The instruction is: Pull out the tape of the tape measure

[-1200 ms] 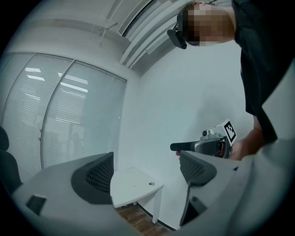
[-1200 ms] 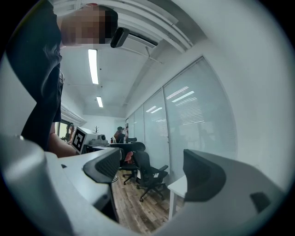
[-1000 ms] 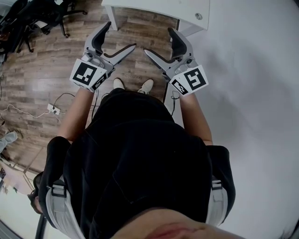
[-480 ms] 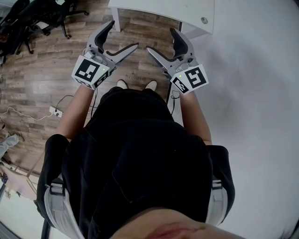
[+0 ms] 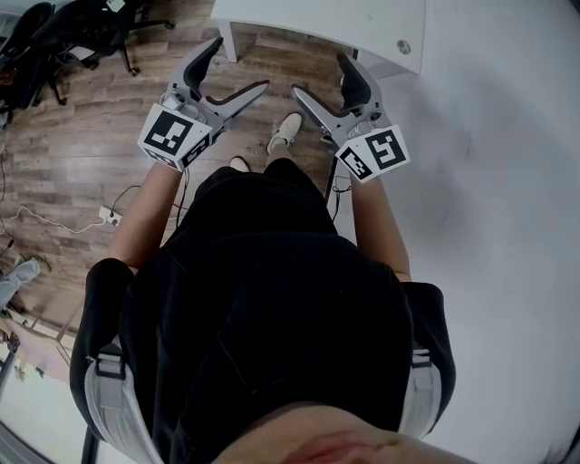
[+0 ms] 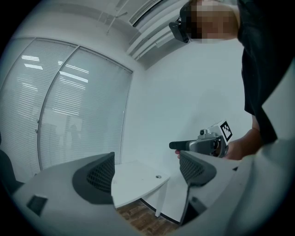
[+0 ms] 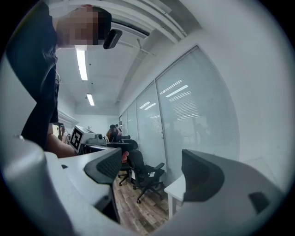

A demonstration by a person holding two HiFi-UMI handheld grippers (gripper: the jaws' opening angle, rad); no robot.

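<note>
**Left tool** [image 5: 237, 68] and **right tool** [image 5: 319, 74]: each is held in front of the standing person with its jaws spread wide and nothing between them. The tips angle toward each other at 12 o'clock.

**Progress:** the tape measure appears in no view, so where it lies cannot be told. Judged from this, the task has not begun. Finding the case, gripping it and drawing out the tape all remain.

**Head view:** a corner of the white table [image 5: 317, 23] lies at 12 o'clock. A pale shoe [image 5: 285, 131] rests on the brown wood-plank floor [image 5: 82, 136], and black office chairs [image 5: 82, 32] stand at 10 o'clock.

**Left gripper view only:** this view shows the table's top surface, with no tape measure on the visible part, and a frosted glass partition with blinds [image 6: 69, 115] at 9 o'clock.

**Right gripper view only:** ceiling strip lights [image 7: 82, 62] at 11 o'clock.
</note>
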